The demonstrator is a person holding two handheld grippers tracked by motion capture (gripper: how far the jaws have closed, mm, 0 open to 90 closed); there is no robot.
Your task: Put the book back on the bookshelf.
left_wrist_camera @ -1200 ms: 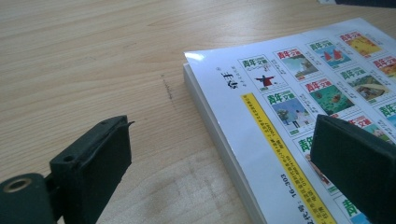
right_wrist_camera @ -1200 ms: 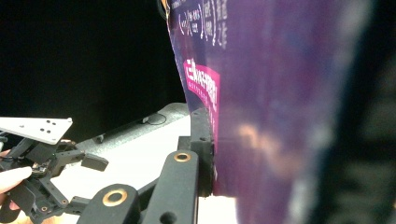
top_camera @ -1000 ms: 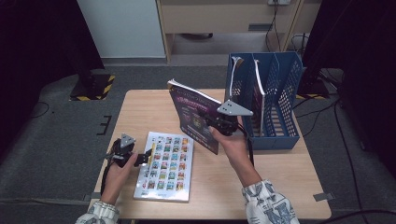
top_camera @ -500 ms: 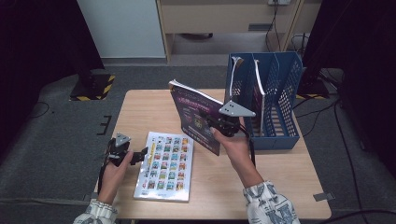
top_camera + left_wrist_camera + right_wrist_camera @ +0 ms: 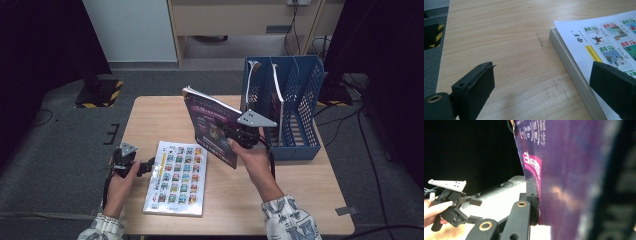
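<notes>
A purple book [image 5: 212, 127] stands tilted in the air above the middle of the wooden table [image 5: 300, 200], with my right gripper [image 5: 239, 136] shut on its lower right edge. In the right gripper view one black finger [image 5: 533, 195] presses on the purple cover [image 5: 564, 170]. A white book [image 5: 177, 172] printed with several small cover pictures lies flat at the front left. My left gripper [image 5: 142, 166] rests open at the table's left edge, its jaws pointing at that book's spine. In the left gripper view [image 5: 541, 75] nothing is between the jaws, and the white book [image 5: 604, 37] lies just by the right one.
A blue mesh file rack [image 5: 305, 110] stands at the table's back right with a couple of books upright in its left slots. A cabinet [image 5: 240, 20] stands beyond the table. Bare wood [image 5: 499, 37] lies left of the white book.
My left gripper has edged slightly left, away from the white book's edge. The right gripper and the purple book have stayed about where they were.
</notes>
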